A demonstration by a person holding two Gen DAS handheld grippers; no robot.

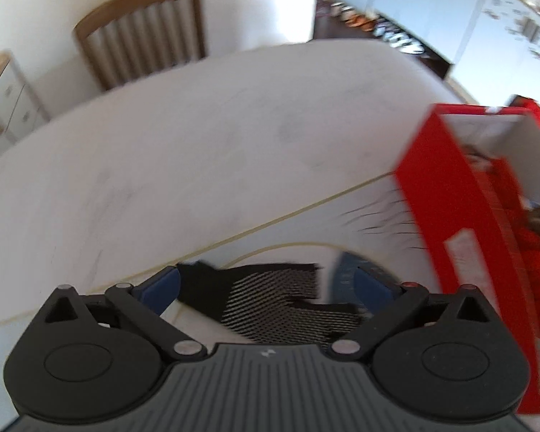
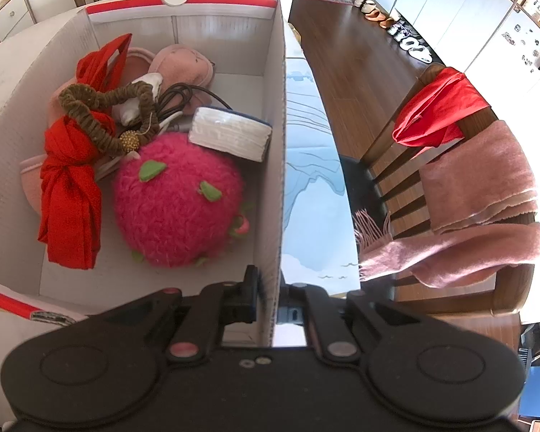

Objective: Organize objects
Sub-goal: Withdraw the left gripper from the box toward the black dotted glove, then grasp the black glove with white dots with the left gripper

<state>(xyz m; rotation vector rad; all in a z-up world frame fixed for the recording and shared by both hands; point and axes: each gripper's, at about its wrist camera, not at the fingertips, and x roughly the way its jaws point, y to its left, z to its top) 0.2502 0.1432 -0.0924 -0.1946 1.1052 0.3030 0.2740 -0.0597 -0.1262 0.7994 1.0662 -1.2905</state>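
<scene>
My left gripper (image 1: 266,288) is spread wide over a black glove (image 1: 270,302) lying on the table (image 1: 198,151), fingers either side of it, not touching as far as I can tell. The red box (image 1: 460,223) stands just right of it, near the table's right edge. My right gripper (image 2: 270,298) pinches the box's right wall (image 2: 275,144). Inside I see a pink plush (image 2: 178,201), red cloth (image 2: 70,194), a white pack (image 2: 230,136) and cables (image 2: 176,100).
</scene>
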